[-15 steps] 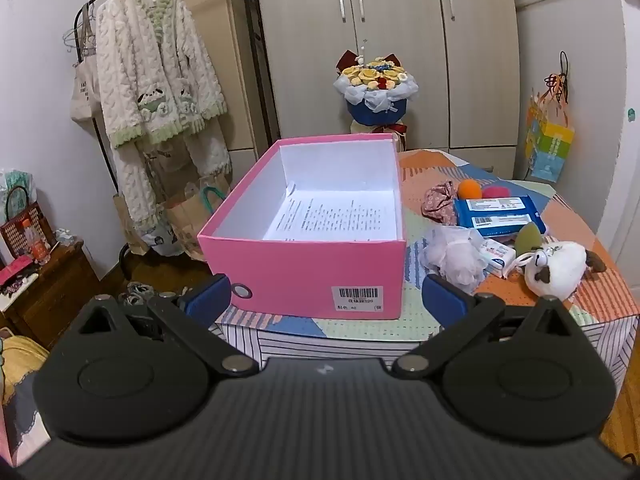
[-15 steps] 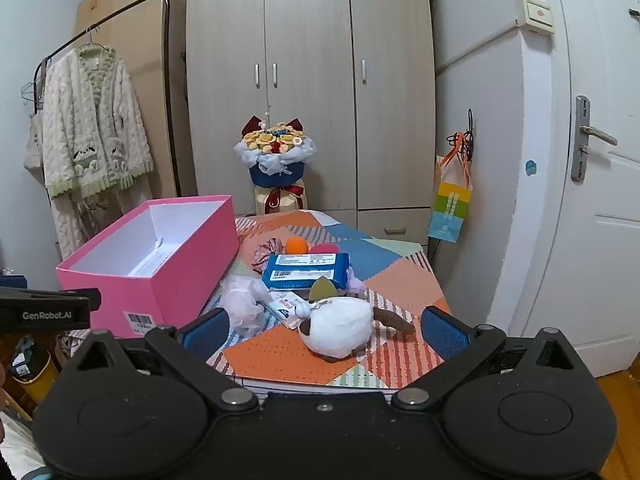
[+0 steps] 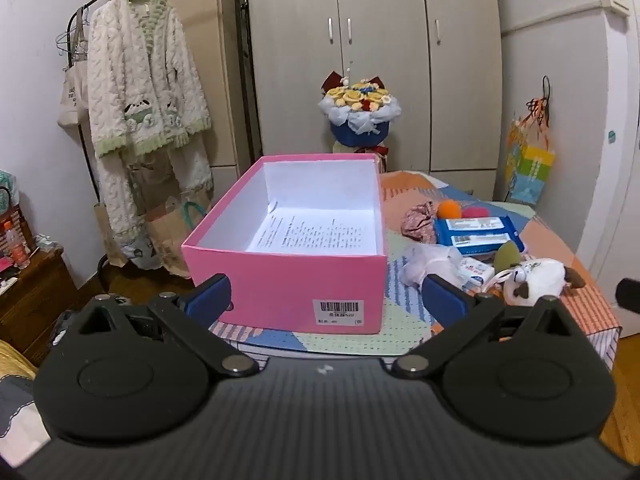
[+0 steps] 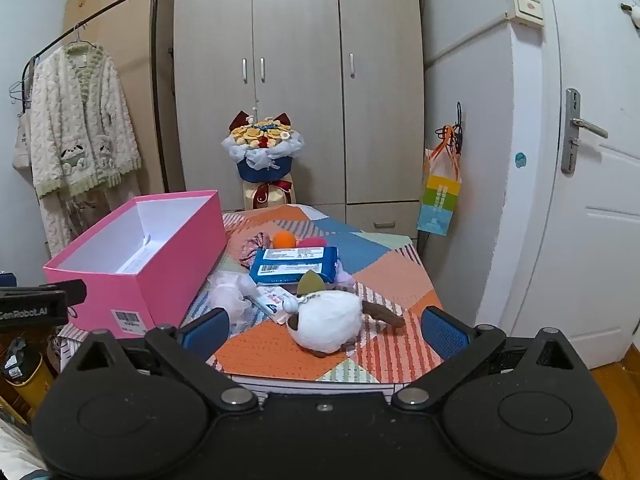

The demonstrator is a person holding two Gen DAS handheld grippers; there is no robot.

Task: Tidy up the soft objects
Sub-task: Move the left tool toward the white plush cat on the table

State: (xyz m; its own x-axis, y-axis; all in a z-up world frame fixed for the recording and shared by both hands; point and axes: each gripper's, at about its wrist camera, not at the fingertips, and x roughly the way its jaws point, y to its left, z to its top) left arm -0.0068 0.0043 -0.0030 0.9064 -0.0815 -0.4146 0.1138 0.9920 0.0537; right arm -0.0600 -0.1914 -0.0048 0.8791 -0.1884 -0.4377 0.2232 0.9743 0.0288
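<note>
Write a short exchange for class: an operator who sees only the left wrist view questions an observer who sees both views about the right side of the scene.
Operator: I see only a dark corner at my right edge. What is the right hand-held gripper doing?
Observer: The right hand-held gripper is open and empty, and it points at the white plush toy lying on the table.
Operator: What is beyond the table on that side?
Observer: A white door with a metal lever handle stands right of the table.
</note>
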